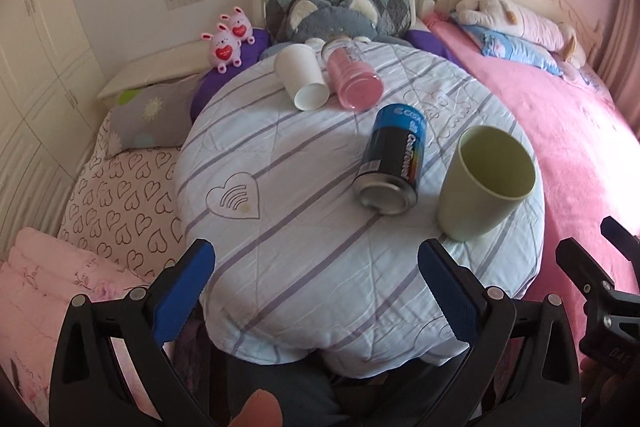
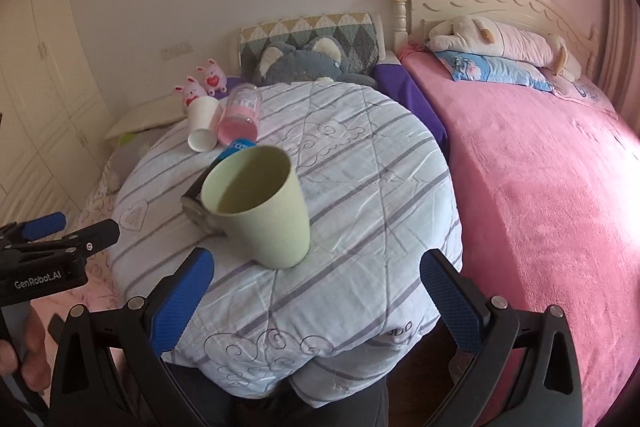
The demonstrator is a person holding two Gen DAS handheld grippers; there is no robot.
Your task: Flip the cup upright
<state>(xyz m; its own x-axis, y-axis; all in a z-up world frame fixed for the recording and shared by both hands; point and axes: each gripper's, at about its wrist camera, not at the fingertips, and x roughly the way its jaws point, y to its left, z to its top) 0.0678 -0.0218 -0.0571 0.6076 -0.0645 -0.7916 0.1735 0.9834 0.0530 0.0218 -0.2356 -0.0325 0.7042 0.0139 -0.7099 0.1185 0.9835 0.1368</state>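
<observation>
A pale green cup point(image 1: 484, 183) stands upright, mouth up, on the striped quilt point(image 1: 304, 187); in the right wrist view the green cup point(image 2: 260, 211) stands just ahead of my right gripper. A white paper cup point(image 1: 301, 77) lies on its side at the far end, also in the right wrist view point(image 2: 203, 129). My left gripper point(image 1: 316, 291) is open and empty, near the quilt's near edge. My right gripper point(image 2: 318, 297) is open and empty, just short of the green cup.
A blue and black can point(image 1: 390, 163) lies on its side left of the green cup. A pink-filled clear bottle point(image 1: 352, 77) lies beside the paper cup. Plush toys point(image 1: 332, 19) and pillows sit at the back. A pink bed point(image 2: 540, 187) is to the right.
</observation>
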